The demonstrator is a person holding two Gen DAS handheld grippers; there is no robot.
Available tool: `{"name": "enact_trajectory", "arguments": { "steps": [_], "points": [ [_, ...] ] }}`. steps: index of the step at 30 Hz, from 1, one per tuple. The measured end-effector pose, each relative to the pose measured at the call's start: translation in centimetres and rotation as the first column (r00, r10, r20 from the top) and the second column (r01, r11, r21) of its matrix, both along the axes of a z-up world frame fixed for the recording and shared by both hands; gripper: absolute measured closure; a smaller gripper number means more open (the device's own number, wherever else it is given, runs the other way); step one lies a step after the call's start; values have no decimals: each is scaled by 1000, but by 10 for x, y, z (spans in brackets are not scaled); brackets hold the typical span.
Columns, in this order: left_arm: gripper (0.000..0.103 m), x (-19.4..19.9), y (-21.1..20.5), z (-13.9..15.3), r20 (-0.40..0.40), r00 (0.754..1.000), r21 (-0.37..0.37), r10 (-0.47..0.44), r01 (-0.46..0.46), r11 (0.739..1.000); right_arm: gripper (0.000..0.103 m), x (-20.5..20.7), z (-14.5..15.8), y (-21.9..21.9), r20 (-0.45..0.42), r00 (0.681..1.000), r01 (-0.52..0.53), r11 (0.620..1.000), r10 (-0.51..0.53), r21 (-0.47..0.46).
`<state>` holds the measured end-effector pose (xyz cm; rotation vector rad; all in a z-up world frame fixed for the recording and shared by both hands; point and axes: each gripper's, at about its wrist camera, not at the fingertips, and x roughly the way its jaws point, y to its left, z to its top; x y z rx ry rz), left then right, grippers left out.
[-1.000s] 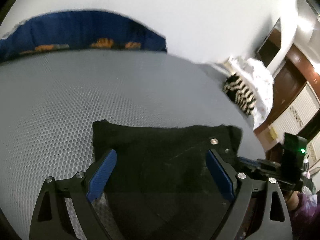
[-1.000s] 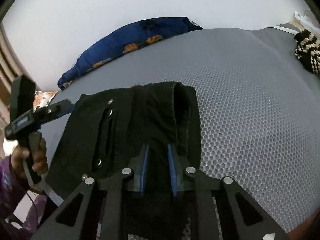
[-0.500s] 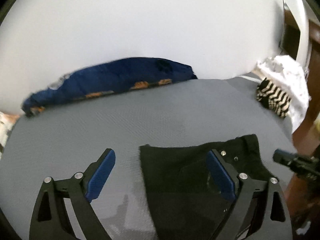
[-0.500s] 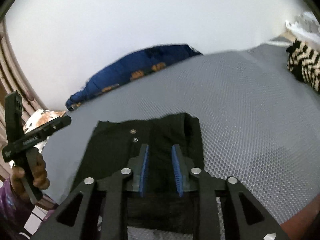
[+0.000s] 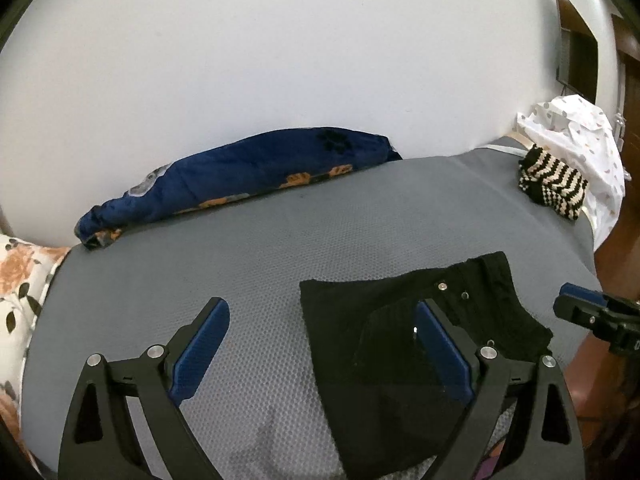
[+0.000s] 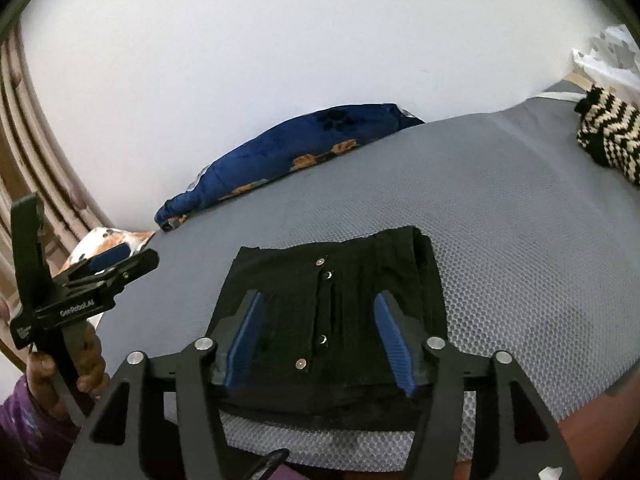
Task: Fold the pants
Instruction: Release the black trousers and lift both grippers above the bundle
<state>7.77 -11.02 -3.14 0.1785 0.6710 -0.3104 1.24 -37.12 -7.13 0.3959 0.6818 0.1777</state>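
Lying folded into a compact rectangle, the black button-fly pants (image 6: 336, 316) rested on the grey honeycomb-textured mattress (image 5: 280, 240) of the bed, near its front edge, with four silver snap buttons in a line down the upper face. Right gripper (image 6: 318, 344): its blue-padded fingers (image 6: 394, 346) had just been opening and stood moderately apart, one on each side of the button line. The pants lay below and between the pads; no cloth was pinched and the pads did not press on anything. Left gripper (image 5: 320, 350): blue-padded fingers (image 5: 200, 350) spread wide and empty. The left pad was over bare mattress, the right pad over the left part of the pants; contact with the cloth could not be judged, but nothing was gripped. In the right wrist view the left gripper appeared at the left edge, held by a hand (image 6: 64, 376) with a purple sleeve, off the side of the pants. Background: dark blue printed blanket roll (image 5: 240, 184) along the white wall, black-and-cream zigzag knit item (image 5: 554, 188) at the far right corner of the mattress, white patterned cloth (image 5: 580, 140) beside it.
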Motion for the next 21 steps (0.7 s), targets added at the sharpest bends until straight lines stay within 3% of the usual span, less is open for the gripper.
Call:
{"name": "enact_trajectory", "arguments": {
  "steps": [11,21],
  "points": [
    [8,2,-2,-14,-25,999,38,24,-23,999,32,-1,-13,-25,-32,997,74,997,-74,3],
    [8,31,2,-58,-149,988,36,44,-39,999,24,13,-35,-52,-113,988,104,995,-103,5]
  ]
}}
